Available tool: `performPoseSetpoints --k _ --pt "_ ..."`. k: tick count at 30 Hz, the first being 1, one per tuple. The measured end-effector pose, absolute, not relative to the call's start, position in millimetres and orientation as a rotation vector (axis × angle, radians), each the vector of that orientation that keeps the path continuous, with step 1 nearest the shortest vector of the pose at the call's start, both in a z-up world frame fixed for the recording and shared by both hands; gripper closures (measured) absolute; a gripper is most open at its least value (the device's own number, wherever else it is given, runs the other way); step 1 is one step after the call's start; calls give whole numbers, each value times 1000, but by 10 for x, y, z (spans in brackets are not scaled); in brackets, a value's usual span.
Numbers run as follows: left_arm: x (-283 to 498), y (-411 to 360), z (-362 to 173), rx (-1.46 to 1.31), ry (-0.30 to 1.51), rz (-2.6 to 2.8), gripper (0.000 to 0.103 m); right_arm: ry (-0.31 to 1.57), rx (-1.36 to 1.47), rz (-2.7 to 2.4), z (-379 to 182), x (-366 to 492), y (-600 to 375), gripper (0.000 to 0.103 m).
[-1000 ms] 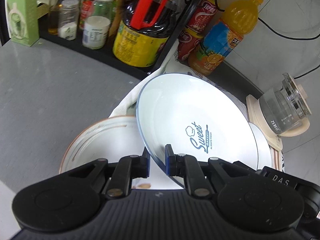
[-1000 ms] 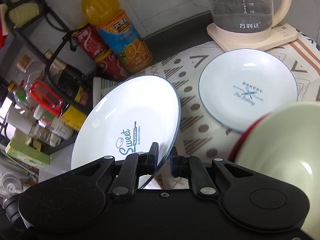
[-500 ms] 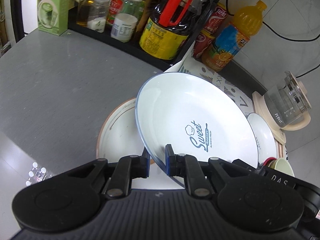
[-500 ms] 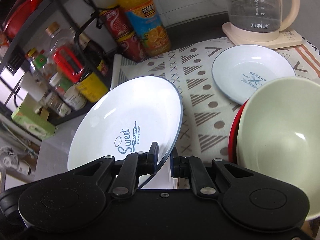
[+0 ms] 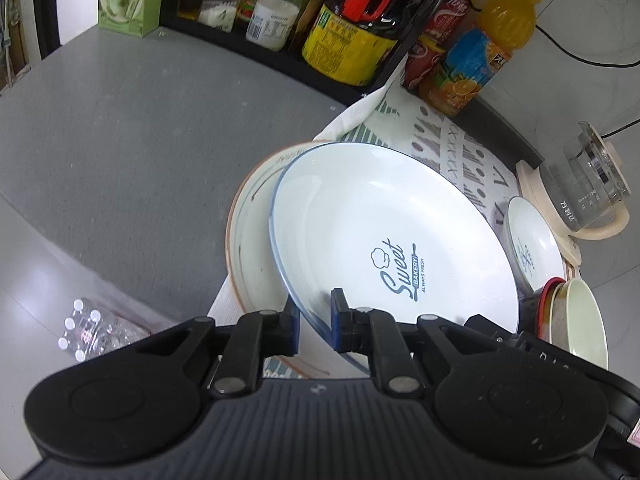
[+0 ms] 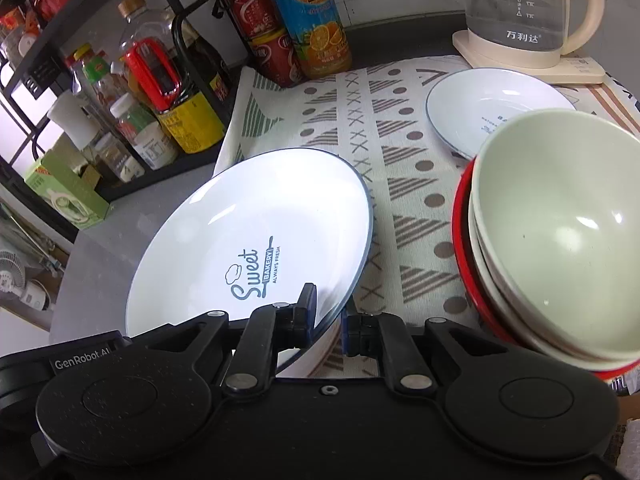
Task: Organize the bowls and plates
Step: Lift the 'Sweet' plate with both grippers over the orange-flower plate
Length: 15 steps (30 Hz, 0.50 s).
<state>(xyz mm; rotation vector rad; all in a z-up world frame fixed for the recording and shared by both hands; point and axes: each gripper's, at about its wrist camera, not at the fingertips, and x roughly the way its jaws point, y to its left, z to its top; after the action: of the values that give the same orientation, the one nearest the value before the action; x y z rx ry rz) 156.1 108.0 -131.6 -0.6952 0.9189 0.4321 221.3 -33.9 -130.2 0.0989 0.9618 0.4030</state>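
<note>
Both grippers hold one large white plate with a blue rim and "Sweet Bakery" print (image 5: 384, 236) (image 6: 256, 228). My left gripper (image 5: 314, 316) is shut on its near rim; my right gripper (image 6: 327, 320) is shut on the opposite rim. The plate hangs tilted over a larger brown-rimmed plate (image 5: 250, 240) on the cloth. A small white blue-rimmed plate (image 6: 492, 108) (image 5: 532, 244) lies near the kettle. A stack of bowls, pale green on top with a red one beneath (image 6: 560, 232) (image 5: 576, 320), stands at the right.
A patterned cloth (image 6: 376, 132) covers part of the grey counter (image 5: 120, 140). A glass kettle (image 6: 520, 8) sits at the back right. A black rack with bottles (image 5: 352, 32), red cans and an orange juice bottle (image 6: 312, 20) line the back.
Both grippers have pulled back and up with the large plate. More of the counter, the small plate and the bowl stack now show. The plate sits further over the brown-rimmed plate.
</note>
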Motion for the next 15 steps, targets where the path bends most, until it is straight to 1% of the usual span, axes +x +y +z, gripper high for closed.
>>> performPoseSetpoints --k 10,15 --pt "1541 1090 -1447 -714 932 425 89 969 46 397 -1381 2180 -288 92" --pt "1627 1124 -1452 -718 974 408 87 973 50 384 -1418 2205 -294 92"
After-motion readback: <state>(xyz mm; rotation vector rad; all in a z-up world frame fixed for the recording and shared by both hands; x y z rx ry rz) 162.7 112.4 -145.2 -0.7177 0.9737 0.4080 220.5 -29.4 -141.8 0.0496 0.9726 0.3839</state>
